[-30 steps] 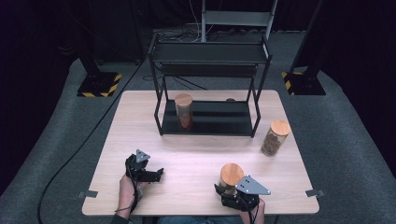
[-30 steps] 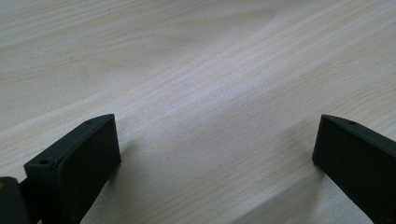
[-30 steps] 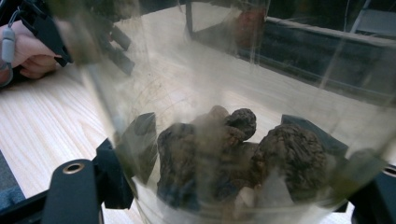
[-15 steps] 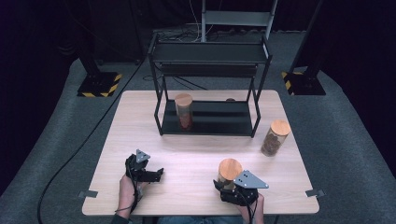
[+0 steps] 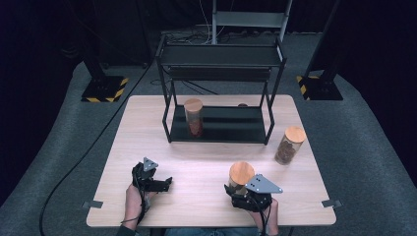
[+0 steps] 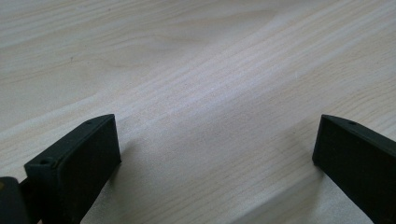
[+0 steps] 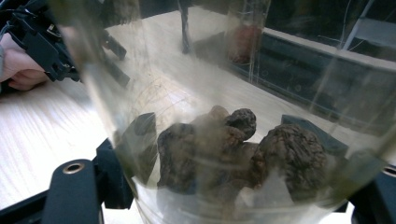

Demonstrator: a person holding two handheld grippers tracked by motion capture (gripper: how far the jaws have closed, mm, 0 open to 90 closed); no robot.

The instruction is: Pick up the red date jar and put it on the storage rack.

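High view: right tool [image 5: 240,189] still clamps the jar [image 5: 241,176], seemingly nudged left; left tool [image 5: 164,183] stays released.

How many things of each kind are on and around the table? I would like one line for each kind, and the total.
Glass jars with wooden lids: 3 (one in the right gripper, one on the rack, one on the table)
Black metal rack: 1
Hand-held grippers: 2 (left gripper, right gripper)
Total: 6
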